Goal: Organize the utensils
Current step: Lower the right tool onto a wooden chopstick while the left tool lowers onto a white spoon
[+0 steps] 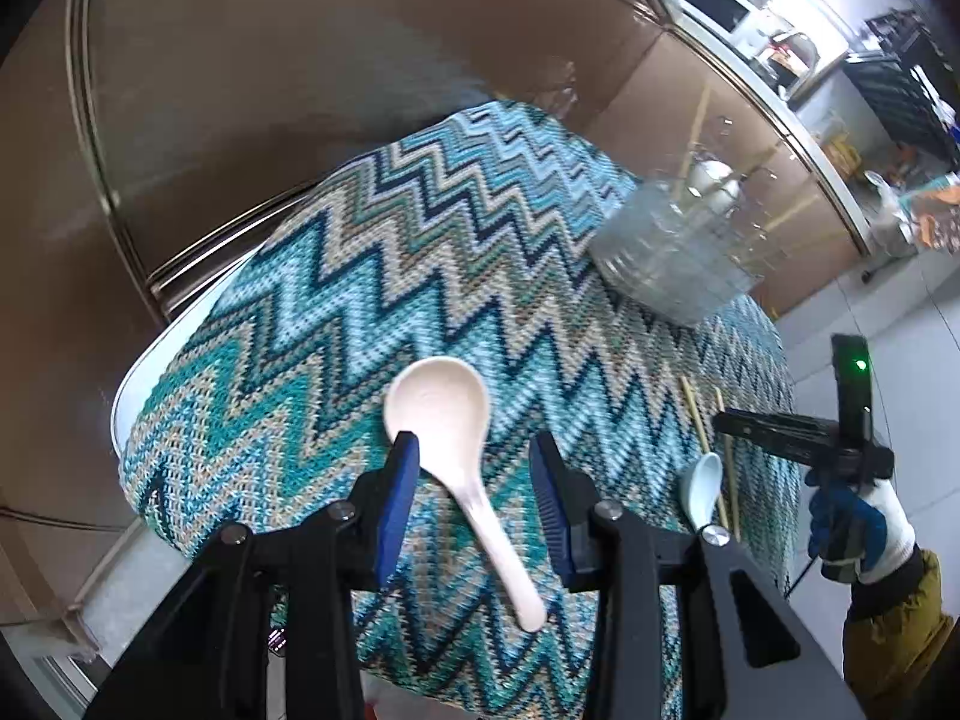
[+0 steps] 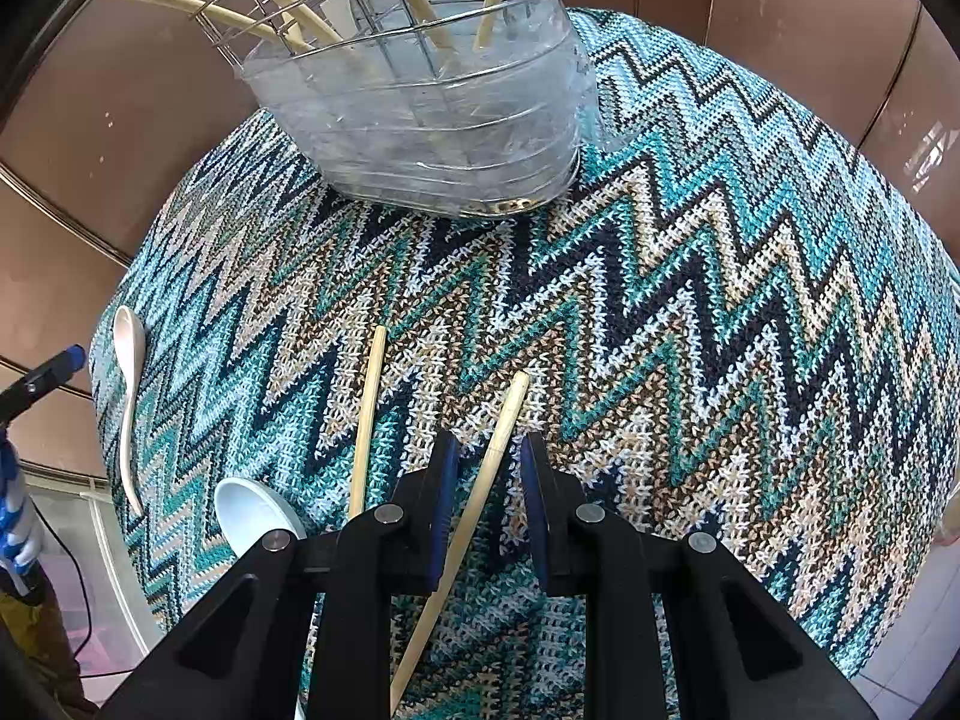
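Note:
A cream spoon (image 1: 447,414) lies on the zigzag knit cloth (image 1: 360,300). My left gripper (image 1: 477,465) stands open over it, blue pads either side of the spoon's neck and the left pad close to the bowl. In the right wrist view a pale chopstick (image 2: 489,468) lies on the cloth (image 2: 720,300) between the pads of my right gripper (image 2: 487,462), which is open with a gap on each side. A second chopstick (image 2: 367,420) and a small white spoon (image 2: 255,510) lie just left of it. The cream spoon (image 2: 129,396) shows at the far left.
A clear plastic holder with a wire rack (image 2: 432,114) stands at the cloth's far edge, with several chopsticks and a spoon in it; it is blurred in the left wrist view (image 1: 672,252). A gloved hand (image 1: 864,528) is at the right. Brown panels surround the round table.

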Demonstrator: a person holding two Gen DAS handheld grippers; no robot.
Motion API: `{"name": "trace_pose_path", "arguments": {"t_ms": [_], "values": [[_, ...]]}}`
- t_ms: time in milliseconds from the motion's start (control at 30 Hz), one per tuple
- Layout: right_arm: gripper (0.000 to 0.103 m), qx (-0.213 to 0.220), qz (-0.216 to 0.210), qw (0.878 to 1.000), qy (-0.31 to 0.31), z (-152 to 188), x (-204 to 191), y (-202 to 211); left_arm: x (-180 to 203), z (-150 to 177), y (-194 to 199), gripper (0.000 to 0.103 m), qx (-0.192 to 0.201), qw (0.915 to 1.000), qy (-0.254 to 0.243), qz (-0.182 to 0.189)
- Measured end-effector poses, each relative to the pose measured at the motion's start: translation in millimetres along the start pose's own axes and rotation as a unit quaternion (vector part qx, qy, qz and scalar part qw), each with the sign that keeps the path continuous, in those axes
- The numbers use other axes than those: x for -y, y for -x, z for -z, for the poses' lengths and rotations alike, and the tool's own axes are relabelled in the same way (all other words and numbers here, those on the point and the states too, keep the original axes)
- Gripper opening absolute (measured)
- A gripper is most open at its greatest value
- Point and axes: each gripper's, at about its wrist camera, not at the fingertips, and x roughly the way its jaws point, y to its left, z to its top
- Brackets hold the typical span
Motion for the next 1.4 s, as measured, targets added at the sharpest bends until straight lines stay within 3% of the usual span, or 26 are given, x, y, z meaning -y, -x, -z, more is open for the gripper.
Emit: {"name": "trace_pose_path", "arguments": {"t_ms": [367,800,1033,1233,1400], "values": [[0.02,-0.005,0.008,1.0,0.007,0,0,0,-25,-9,-18,0.036,-0.003,0.9996,0.017,-0.02],[0.016,-0.002,0.014,1.0,0.015,-3,-3,-7,-33,-12,-37,0.035,-0.018,0.9996,0.02,-0.009],[0.016,0.003,0.014,1.0,0.018,-2,-3,-9,-23,-15,-40,0.029,-0.019,0.9998,-0.002,-0.007],[0.015,0.006,0.012,1.0,0.019,-3,-2,-9,-17,-15,-49,0.014,-0.028,0.9993,-0.017,-0.019],[0.013,0.007,0.014,1.0,0.022,-3,-2,-9,-17,-15,-51,0.01,-0.026,0.9993,-0.014,-0.023]]}}
